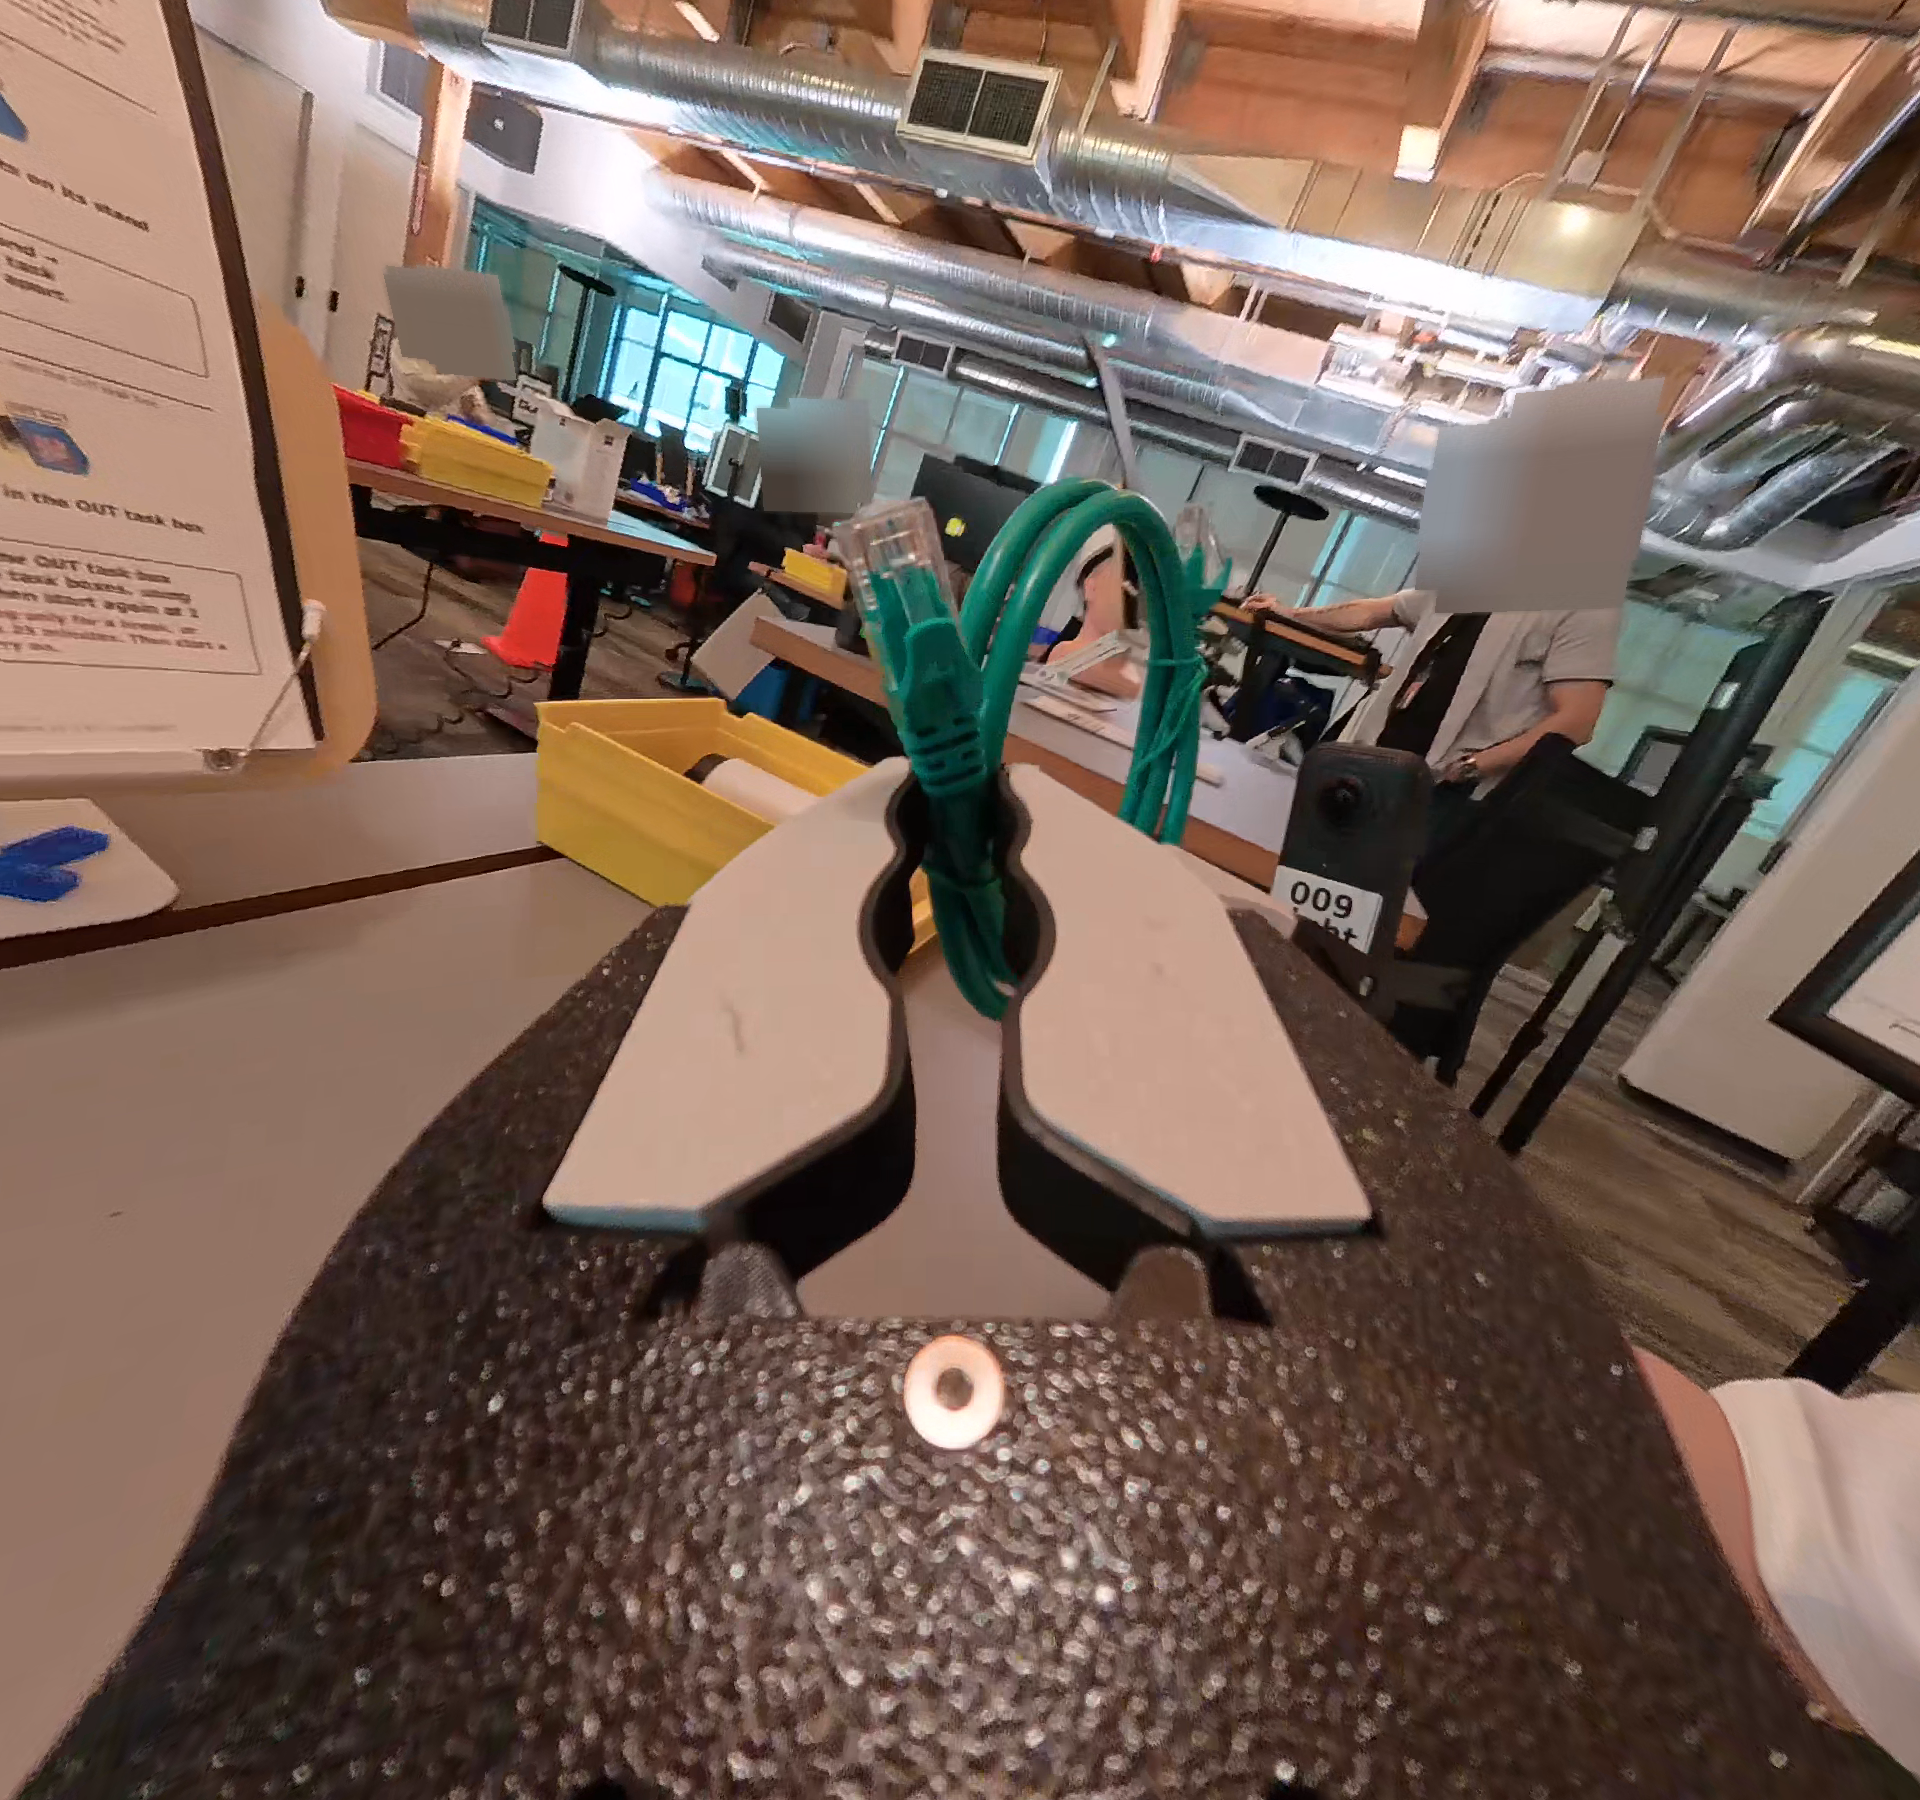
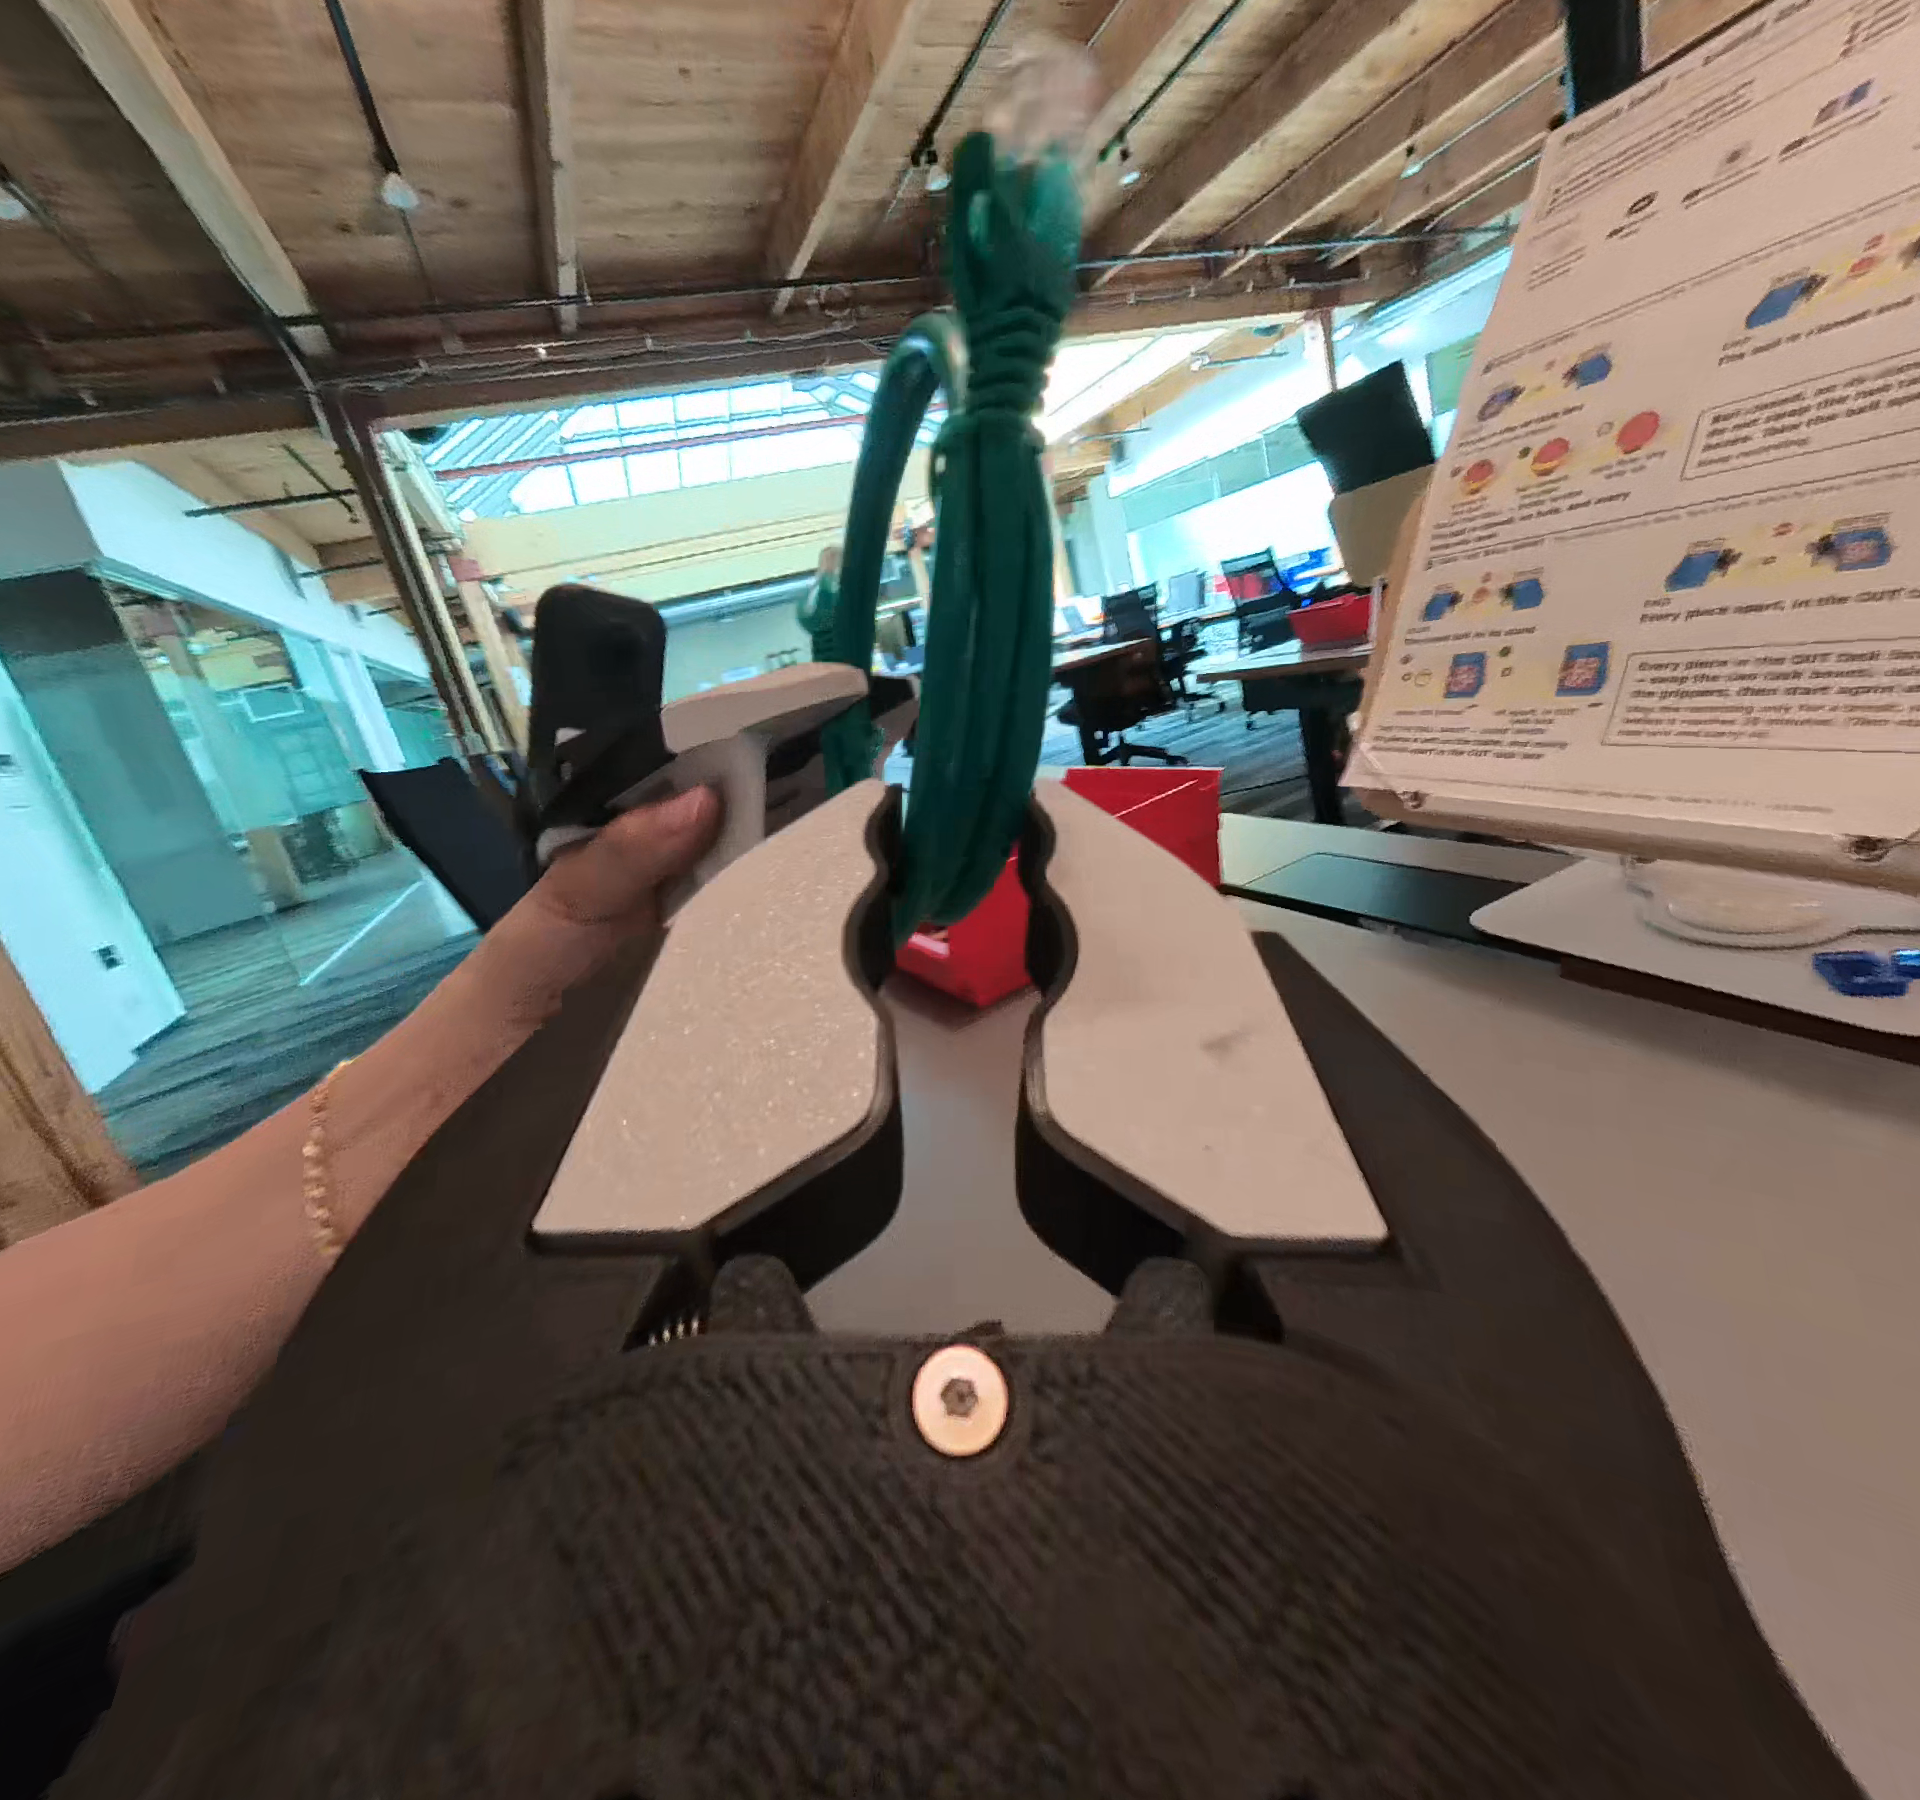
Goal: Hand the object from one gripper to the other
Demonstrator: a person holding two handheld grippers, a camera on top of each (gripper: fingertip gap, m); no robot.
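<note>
Green network cable, coiled into a long bundle and tied with a thin twist near the middle; clear plastic plug at the upper end. Long axis runs roughly upright, plug pointing toward the ceiling, loops arching over beside it.

Location: held in the air above a pale grey table, between both tools at once.

Left gripper: white fingers clenched on the lower part of the bundle, which sits in the notch near the tips.

Right gripper: jaws nearly closed around the bundle's lower end; the cable passes through the notch, though whether both pads press on it cannot be told. In the right wrist view the left gripper shows just behind the cable, carried by a hand.

Nearby: yellow bin, red bin, and an instruction sheet on a stand on the table.
</note>
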